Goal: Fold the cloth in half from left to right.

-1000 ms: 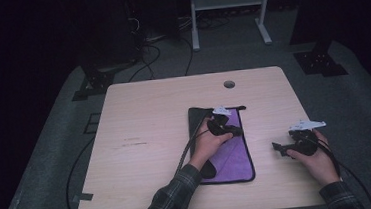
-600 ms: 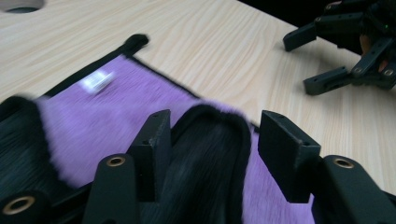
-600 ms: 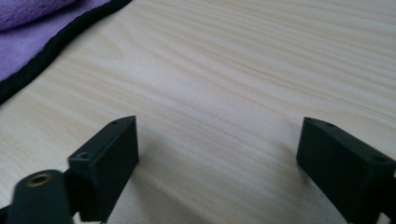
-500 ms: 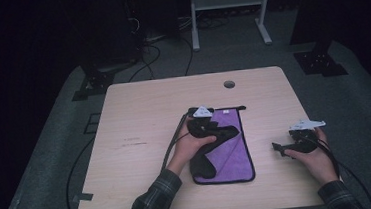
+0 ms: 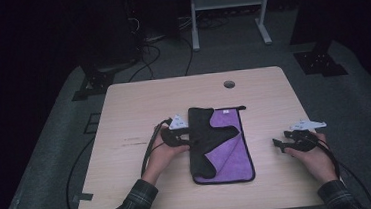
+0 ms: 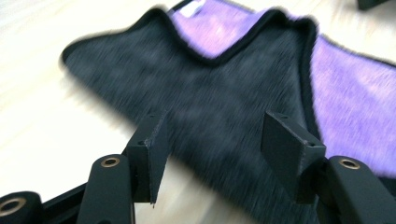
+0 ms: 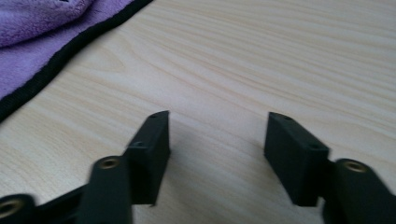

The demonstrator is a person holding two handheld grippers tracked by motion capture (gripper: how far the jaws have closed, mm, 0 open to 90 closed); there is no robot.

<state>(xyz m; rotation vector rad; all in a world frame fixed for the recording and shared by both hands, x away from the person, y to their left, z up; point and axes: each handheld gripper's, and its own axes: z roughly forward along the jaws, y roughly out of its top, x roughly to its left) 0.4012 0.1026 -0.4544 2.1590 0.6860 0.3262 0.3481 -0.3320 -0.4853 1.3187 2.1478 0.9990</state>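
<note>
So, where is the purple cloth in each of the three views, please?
High view: the cloth lies mid-table, its left part folded over dark side up, between the two hands.
Left gripper view: it covers the upper and right area, dark fold in the middle, past the open claw.
Right gripper view: a purple corner sits at top left.
Shared landmark: the cloth's black edge on the pale wooden table.

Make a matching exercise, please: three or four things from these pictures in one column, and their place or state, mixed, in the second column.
Things:
1. cloth
2. left gripper
3. right gripper
4. round hole

Places or states:
A. near the table's far edge
B. open, over bare wood right of the cloth
C. purple, with a black flap folded over it
D. open, at the cloth's left edge

Pairs: 1-C, 2-D, 3-B, 4-A
</note>
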